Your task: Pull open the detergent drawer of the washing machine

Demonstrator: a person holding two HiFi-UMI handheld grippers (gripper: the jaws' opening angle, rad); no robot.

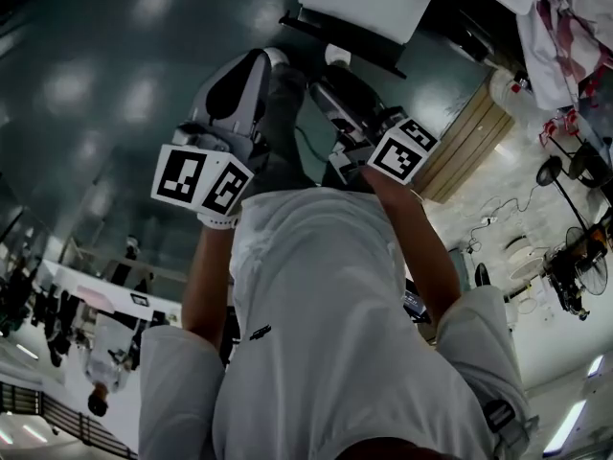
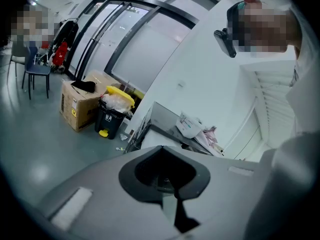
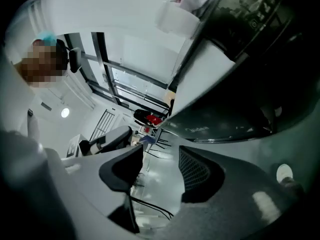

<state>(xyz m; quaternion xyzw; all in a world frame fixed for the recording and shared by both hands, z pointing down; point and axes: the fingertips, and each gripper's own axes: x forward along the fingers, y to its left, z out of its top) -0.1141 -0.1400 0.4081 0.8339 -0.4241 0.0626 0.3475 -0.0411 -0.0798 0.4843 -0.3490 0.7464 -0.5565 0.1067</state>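
In the right gripper view the washing machine's dark round door [image 3: 230, 119] curves past just beyond the jaws, with its white body [image 3: 210, 69] and dark panel [image 3: 250, 9] above. A white block [image 3: 175, 16] juts out near the top; I cannot tell whether it is the detergent drawer. My right gripper [image 3: 157, 171] is open with nothing between its pads. My left gripper [image 2: 167, 194] has its jaws together on nothing and faces away over the room. In the head view both grippers, left [image 1: 273, 60] and right [image 1: 330, 80], are held out in front of the person's white shirt.
A cardboard box [image 2: 75, 104], a black bin with a yellow lid [image 2: 112, 114], a chair [image 2: 35, 71] and a table with papers [image 2: 192, 126] stand ahead of the left gripper. Fans [image 1: 575, 266] and a wooden panel [image 1: 469, 142] are at the right of the head view.
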